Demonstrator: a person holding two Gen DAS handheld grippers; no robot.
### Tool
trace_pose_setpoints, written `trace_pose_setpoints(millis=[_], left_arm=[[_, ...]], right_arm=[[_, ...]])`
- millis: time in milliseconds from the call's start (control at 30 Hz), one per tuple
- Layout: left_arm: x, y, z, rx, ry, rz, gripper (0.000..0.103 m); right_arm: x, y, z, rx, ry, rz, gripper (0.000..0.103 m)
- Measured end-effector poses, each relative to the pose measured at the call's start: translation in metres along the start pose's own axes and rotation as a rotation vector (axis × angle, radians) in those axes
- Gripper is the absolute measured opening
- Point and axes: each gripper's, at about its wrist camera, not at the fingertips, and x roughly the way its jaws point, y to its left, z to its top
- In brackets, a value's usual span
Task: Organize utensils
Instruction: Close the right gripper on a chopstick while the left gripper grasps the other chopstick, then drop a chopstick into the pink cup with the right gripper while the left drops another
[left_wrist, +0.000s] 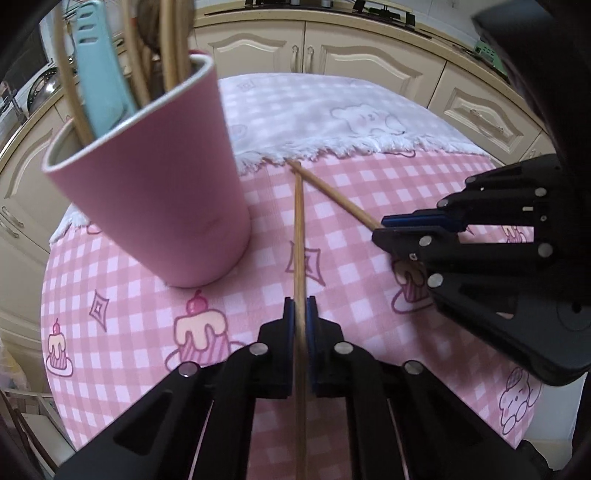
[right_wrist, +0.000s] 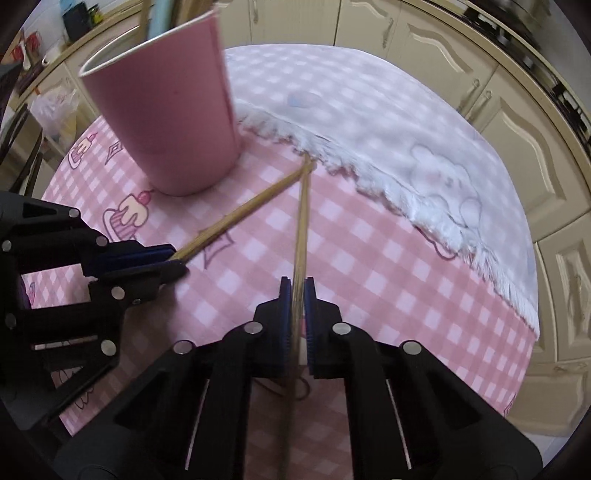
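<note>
While the pink holder (left_wrist: 159, 192) is standing on the counter (left_wrist: 369, 332) at far left with utensils in it, the left gripper (left_wrist: 300, 314) and right gripper (right_wrist: 297, 295) are each gripping one chopstick (left_wrist: 299, 236) (right_wrist: 303, 221), jaws clamped, tips crossing near the fringed towel (left_wrist: 332, 118).

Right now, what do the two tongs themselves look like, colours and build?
Both tongs, left and right, look identical: matte black plastic bodies with ribbed, slotted arms. Each has two flat fingers lined with blue pads on the inner faces. Round silver pins or screw heads stud the joints. No cables, markings or sleeves show.
</note>
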Motion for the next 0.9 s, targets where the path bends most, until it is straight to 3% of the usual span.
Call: trace_pose_setpoints(millis=[200, 367, 600, 900], left_arm=[[-0.017, 0.005, -0.008, -0.022, -0.057, -0.031, 0.006], [-0.047, 0.003, -0.015, -0.012, -0.169, -0.069, 0.006], [-0.1, 0.003, -0.017, -0.024, -0.396, -0.091, 0.006], [-0.154, 0.031, -0.01, -0.111, -0.647, -0.051, 0.006]], right_arm=[[-0.025, -0.027, -0.014, 0.171, -0.127, 0.124, 0.006], [-0.059, -0.049, -0.027, 0.276, -0.274, 0.2, 0.006], [-0.102, -0.052, -0.029, 0.303, -0.457, 0.214, 0.006], [-0.137, -0.04, -0.01, 0.277, -0.595, 0.242, 0.006]])
